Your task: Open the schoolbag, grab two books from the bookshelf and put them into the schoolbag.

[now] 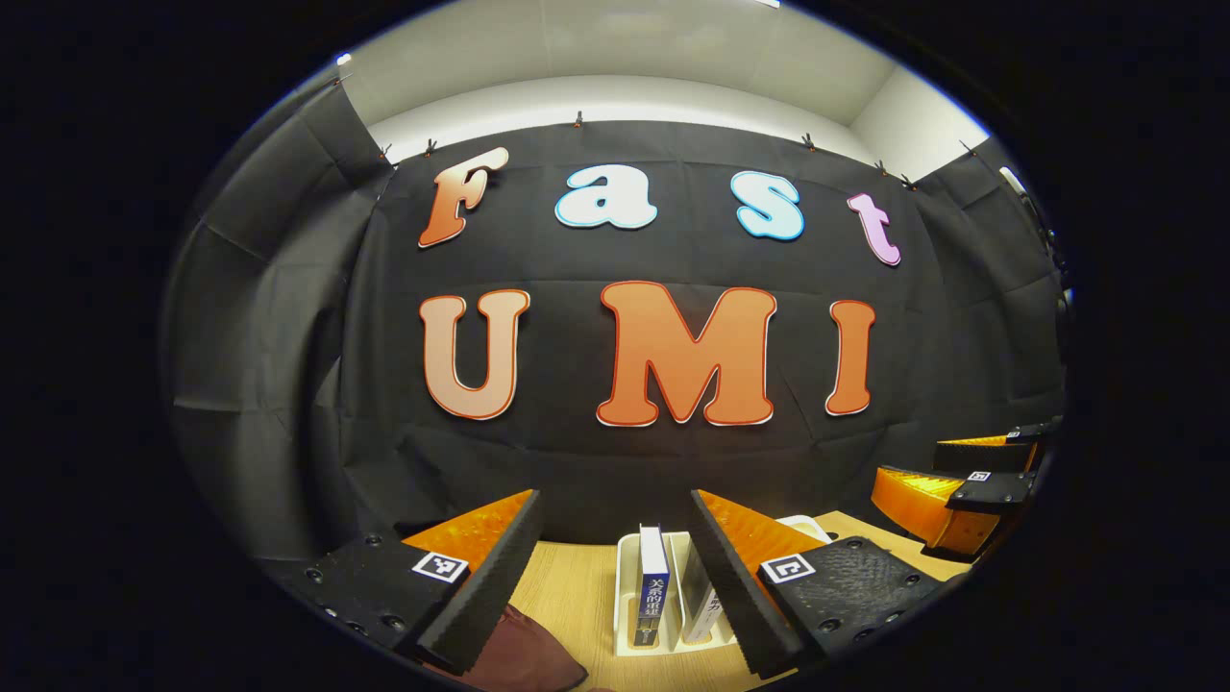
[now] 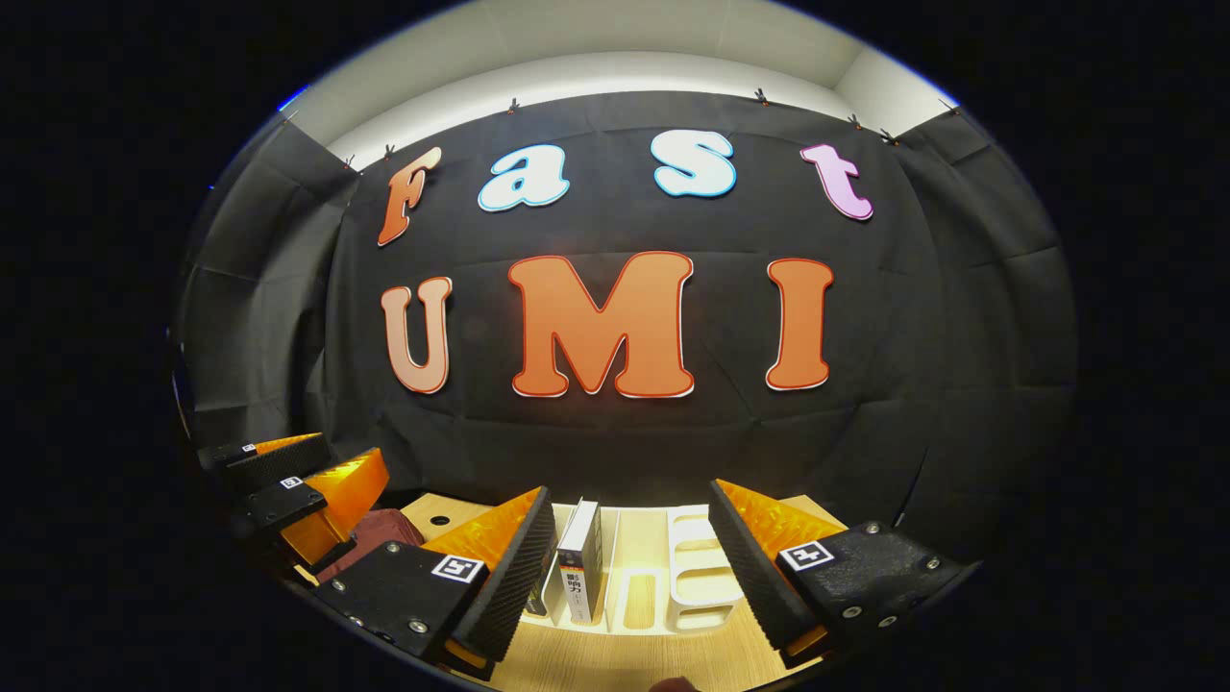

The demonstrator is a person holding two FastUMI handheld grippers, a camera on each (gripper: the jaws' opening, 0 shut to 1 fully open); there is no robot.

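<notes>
Both grippers, left gripper (image 1: 615,567) and right gripper (image 2: 629,567), hang wide open and hold nothing above the wooden table (image 1: 567,586). Two books (image 1: 653,586) stand upright in the white bookshelf (image 2: 697,567), partly hidden behind the fingers. The dark red schoolbag (image 1: 524,654) is cut off at the view's lower edge, so whether it is open cannot be told.

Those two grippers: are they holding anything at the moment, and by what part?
Nothing is held. The left gripper and the right gripper both hang with jaws wide apart above the books standing in the white bookshelf.

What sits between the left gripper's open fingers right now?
In the left gripper view, the left gripper frames the white bookshelf on the wooden table, with two upright books; the blue book stands nearest centre.
</notes>
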